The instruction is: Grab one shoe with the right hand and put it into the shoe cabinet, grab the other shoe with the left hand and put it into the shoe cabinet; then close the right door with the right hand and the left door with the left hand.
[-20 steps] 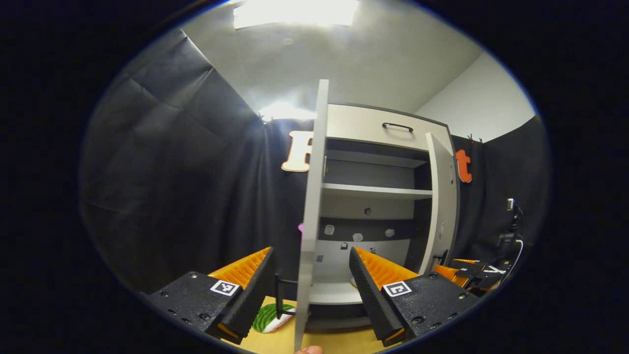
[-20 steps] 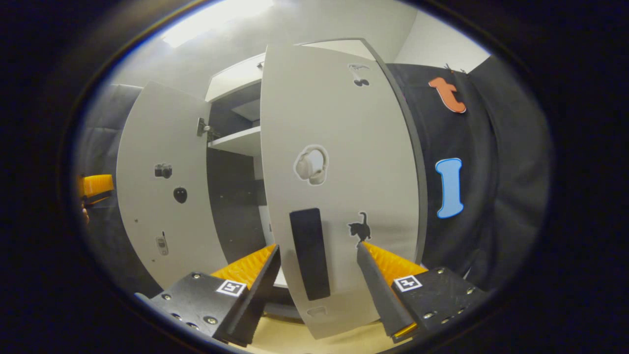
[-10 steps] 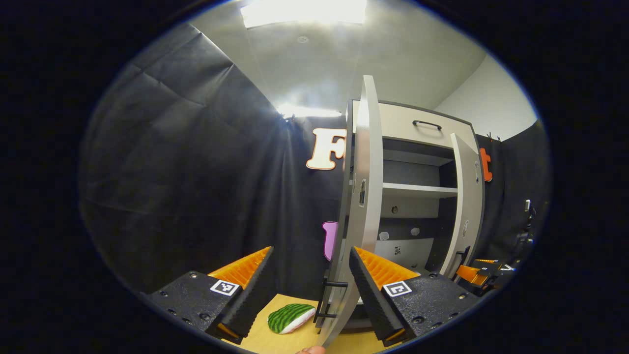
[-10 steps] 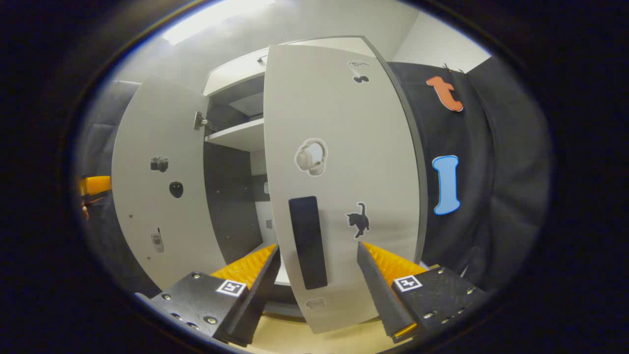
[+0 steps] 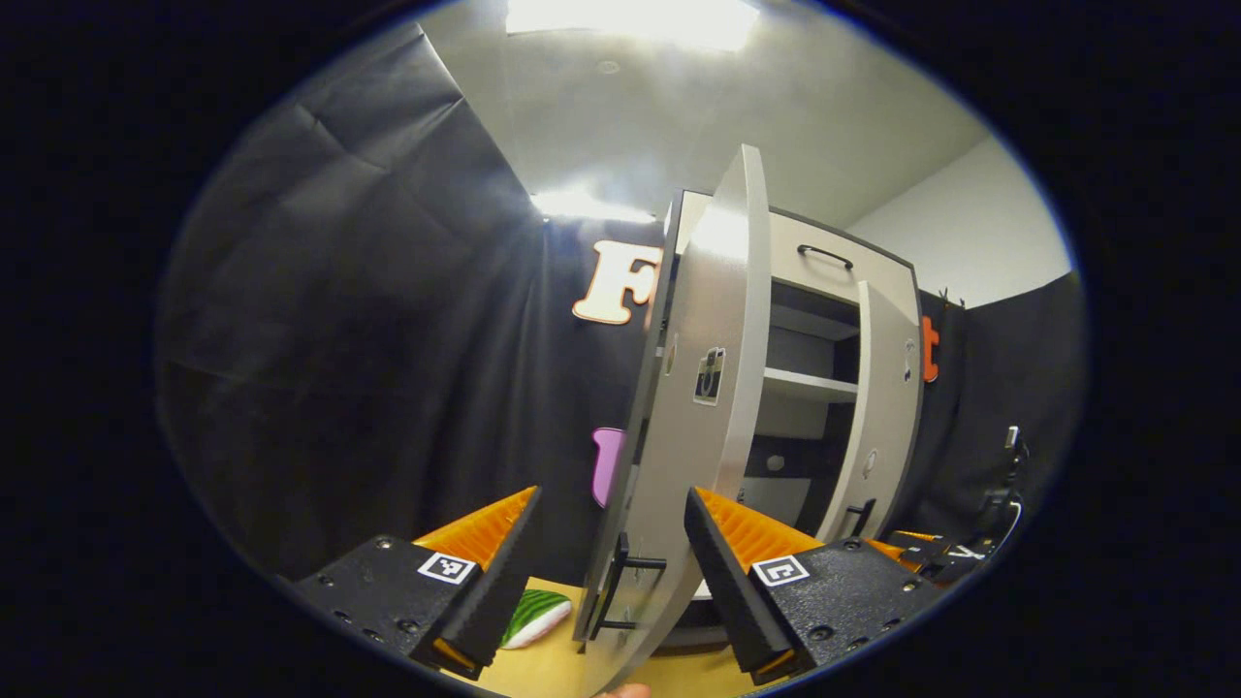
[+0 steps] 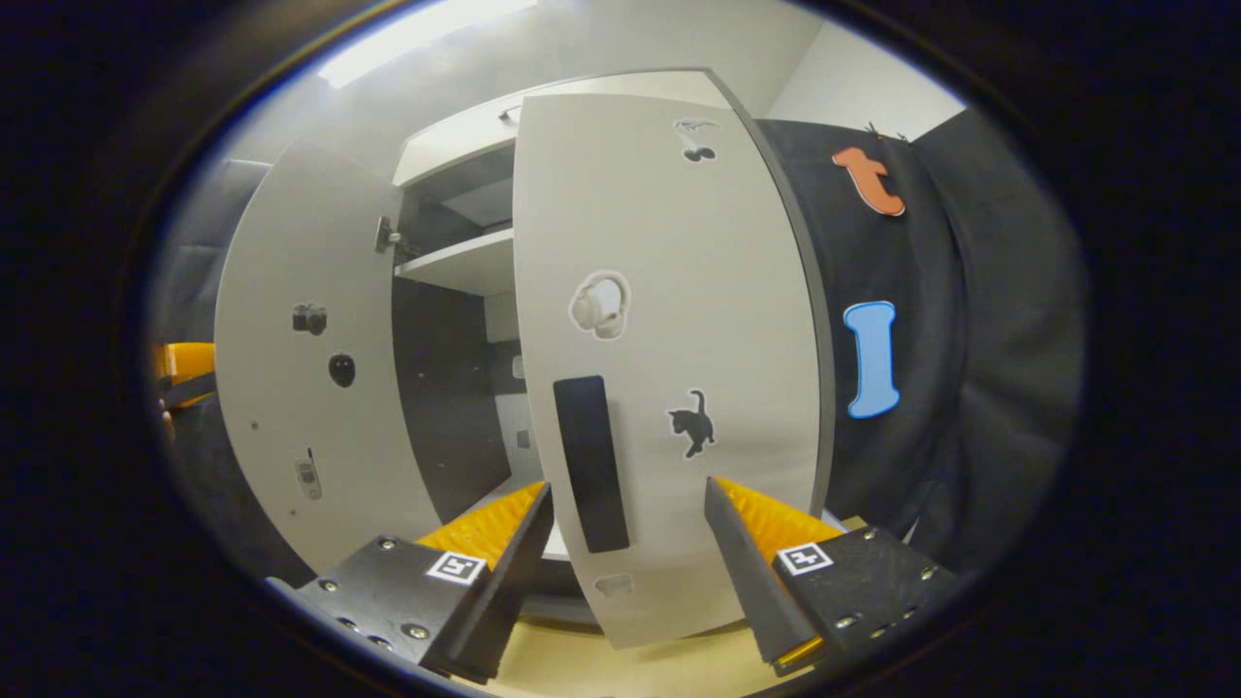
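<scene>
Both grippers spread, each facing a cabinet door

Left door (image 5: 698,388) ajar (tool (image 5: 606,567) spread).

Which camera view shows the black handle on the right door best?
The right gripper view: the black handle on the right door faces the camera, close and whole. In the left gripper view the same handle is far, small and seen from the side.
</scene>
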The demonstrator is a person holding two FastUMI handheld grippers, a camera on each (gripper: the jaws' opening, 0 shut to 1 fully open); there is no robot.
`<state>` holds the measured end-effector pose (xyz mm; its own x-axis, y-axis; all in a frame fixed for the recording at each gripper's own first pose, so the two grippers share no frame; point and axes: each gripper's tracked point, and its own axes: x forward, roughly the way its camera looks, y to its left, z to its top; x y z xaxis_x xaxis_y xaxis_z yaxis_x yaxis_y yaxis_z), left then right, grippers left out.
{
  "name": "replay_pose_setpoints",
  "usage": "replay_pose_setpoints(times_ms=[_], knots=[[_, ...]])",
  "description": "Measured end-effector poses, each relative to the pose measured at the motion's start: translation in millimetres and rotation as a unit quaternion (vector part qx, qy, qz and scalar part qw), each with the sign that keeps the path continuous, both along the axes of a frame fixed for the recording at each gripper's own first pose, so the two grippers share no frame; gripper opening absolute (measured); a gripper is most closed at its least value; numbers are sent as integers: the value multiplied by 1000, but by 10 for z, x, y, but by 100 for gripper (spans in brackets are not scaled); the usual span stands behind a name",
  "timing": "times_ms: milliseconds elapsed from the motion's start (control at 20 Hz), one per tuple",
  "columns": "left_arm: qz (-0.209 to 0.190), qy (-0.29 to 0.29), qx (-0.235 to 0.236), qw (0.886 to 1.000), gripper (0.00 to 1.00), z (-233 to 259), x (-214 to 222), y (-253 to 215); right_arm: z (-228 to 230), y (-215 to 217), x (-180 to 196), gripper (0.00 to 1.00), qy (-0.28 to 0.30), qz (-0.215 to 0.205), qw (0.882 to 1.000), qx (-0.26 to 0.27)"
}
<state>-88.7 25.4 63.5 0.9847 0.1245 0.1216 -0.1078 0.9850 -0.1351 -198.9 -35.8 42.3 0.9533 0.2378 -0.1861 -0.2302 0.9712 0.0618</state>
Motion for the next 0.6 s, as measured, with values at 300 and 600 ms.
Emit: replay_pose_setpoints(times_ms=[300,600], knots=[[-57,1,1,998,88,-30,168,-377,0,-222,-114,94,4,-14,1000,-13],[-103,2,-3,995,89,-63,328,-724,95,-683,-216,94,2,-56,998,-16]])
